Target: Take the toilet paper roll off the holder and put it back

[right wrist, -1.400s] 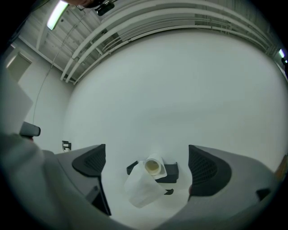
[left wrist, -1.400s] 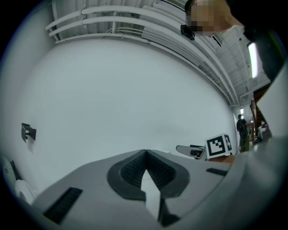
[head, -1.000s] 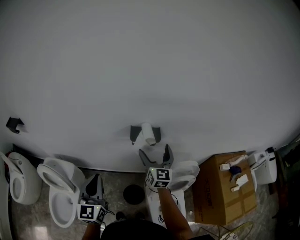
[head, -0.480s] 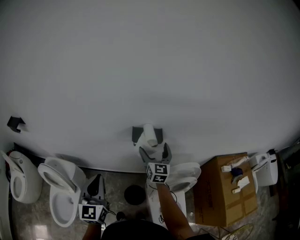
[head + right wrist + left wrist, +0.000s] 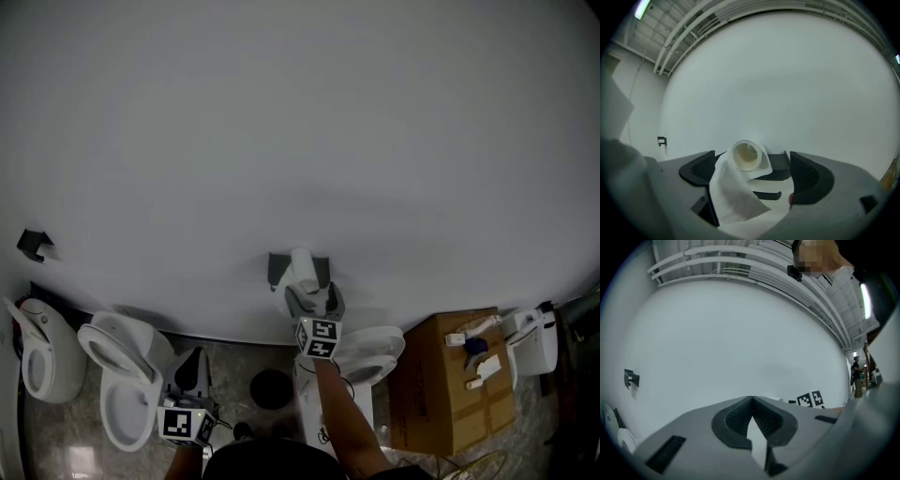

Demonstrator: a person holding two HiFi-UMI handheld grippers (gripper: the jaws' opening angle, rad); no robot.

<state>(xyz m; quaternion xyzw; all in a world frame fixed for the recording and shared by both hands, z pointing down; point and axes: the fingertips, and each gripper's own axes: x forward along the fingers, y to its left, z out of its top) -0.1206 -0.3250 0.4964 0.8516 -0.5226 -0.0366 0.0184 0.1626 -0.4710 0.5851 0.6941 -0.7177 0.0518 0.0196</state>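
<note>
The right gripper (image 5: 314, 298) stood with its jaws spread, and they had just been closing in a little. In the right gripper view (image 5: 752, 174) the toilet paper roll (image 5: 747, 157) sat between them, its open core facing the camera. Neither pad pressed on the roll: the right jaw stood clear at three o'clock, and the left jaw lay just beside the loose sheet (image 5: 731, 197) that hung from the roll toward seven o'clock. The roll sat on the dark holder (image 5: 777, 164), which showed behind it and to its right.

In the head view the roll (image 5: 302, 267) lay at twelve o'clock of that gripper, on the holder (image 5: 276, 268) fixed to the white wall (image 5: 300, 131).

The left gripper (image 5: 192, 364) hung low at seven o'clock of the head view. Its jaws were pressed together with nothing between them, the tips meeting in the left gripper view (image 5: 751, 400).

Further out, a white toilet (image 5: 122, 375) stood at nine o'clock of the left gripper. A cardboard box (image 5: 441, 384) stood at four o'clock of the right gripper. A small black bracket (image 5: 33, 244) hung on the wall far to the left.
</note>
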